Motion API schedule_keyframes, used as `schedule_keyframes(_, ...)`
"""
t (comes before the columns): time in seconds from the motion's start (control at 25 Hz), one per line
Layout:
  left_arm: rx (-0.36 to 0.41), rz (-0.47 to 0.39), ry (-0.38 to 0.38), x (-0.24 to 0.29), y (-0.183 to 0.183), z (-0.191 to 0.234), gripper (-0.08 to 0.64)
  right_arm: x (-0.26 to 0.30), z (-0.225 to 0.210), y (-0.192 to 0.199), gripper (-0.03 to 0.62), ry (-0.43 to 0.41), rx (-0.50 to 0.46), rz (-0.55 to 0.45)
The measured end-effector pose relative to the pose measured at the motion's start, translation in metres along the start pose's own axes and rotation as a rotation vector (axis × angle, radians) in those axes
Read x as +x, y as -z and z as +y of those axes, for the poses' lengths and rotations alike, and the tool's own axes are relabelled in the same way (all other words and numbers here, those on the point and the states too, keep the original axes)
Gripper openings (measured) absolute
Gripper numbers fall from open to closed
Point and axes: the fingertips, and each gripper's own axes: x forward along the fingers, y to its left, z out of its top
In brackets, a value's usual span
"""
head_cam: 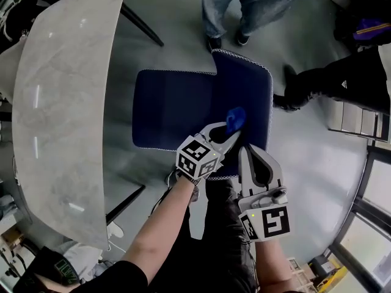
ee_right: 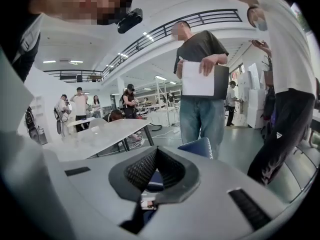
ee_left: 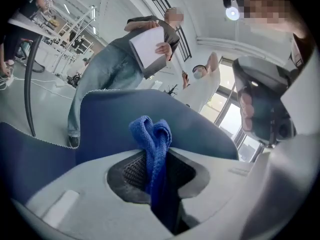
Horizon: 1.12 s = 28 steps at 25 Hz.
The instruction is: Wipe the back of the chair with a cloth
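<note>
A pale marble-patterned table [head_cam: 61,102] is filling the left side of the head view, its curved edge running just beside the blue chair [head_cam: 174,105], whose seat is lying close to that edge. To the right of the seat, the chair back [head_cam: 247,90] is rising with white stitching along its rim. The left gripper [head_cam: 231,134] is reaching over the near edge of the chair back, and its jaws are clenching a blue cloth [head_cam: 235,119]. In the left gripper view the folded cloth is standing up between the ribbed pads, with its bunched top in front of the chair back's dark blue surface. In the head view the cloth is sitting against the chair back, toward its near edge. Just to the right, the right gripper [head_cam: 247,154] is hovering beside the same near edge, close to the left gripper. Its jaws are pressing together with nothing between them, and a bit of blue chair is showing through the gap behind the pads. Beyond the far edge of the chair, a person in jeans [head_cam: 226,11] is standing on the grey floor [head_cam: 317,163] and, in both gripper views, is holding a white sheet of paper. At the far right, a person in black clothing [head_cam: 342,78] is standing close to the chair back.
</note>
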Motion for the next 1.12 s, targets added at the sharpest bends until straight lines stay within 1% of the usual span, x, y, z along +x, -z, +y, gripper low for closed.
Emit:
schedule_keyframes(0.28, 0.013, -0.031, 0.045, -0.005, -0.021, -0.032, 0.078, -0.014, -0.004, -0.02, 0.009, 0.003, 0.034, -0.031)
schedule_keyframes(0.48, 0.035, -0.059, 0.102, -0.014, -0.037, -0.057, 0.078, -0.017, -0.001, -0.029, 0.009, 0.001, 0.038, -0.05)
schedule_keyframes(0.72, 0.051, -0.08, 0.117, -0.03, -0.042, -0.072, 0.078, -0.021, 0.01, -0.038, 0.009, -0.017, 0.057, -0.067)
schedule_keyframes(0.8, 0.058, -0.094, 0.101, -0.041, -0.044, -0.066, 0.077, -0.023, 0.011, -0.042, 0.009, -0.027, 0.071, -0.081)
schedule_keyframes(0.92, 0.07, -0.086, 0.047, -0.055, -0.036, -0.037, 0.078, -0.02, 0.014, -0.033, 0.009, -0.036, 0.08, -0.075)
schedule_keyframes(1.12, 0.082, -0.013, -0.062, -0.071, 0.008, 0.029, 0.078, -0.011, 0.039, 0.011, 0.009, -0.071, 0.081, -0.014)
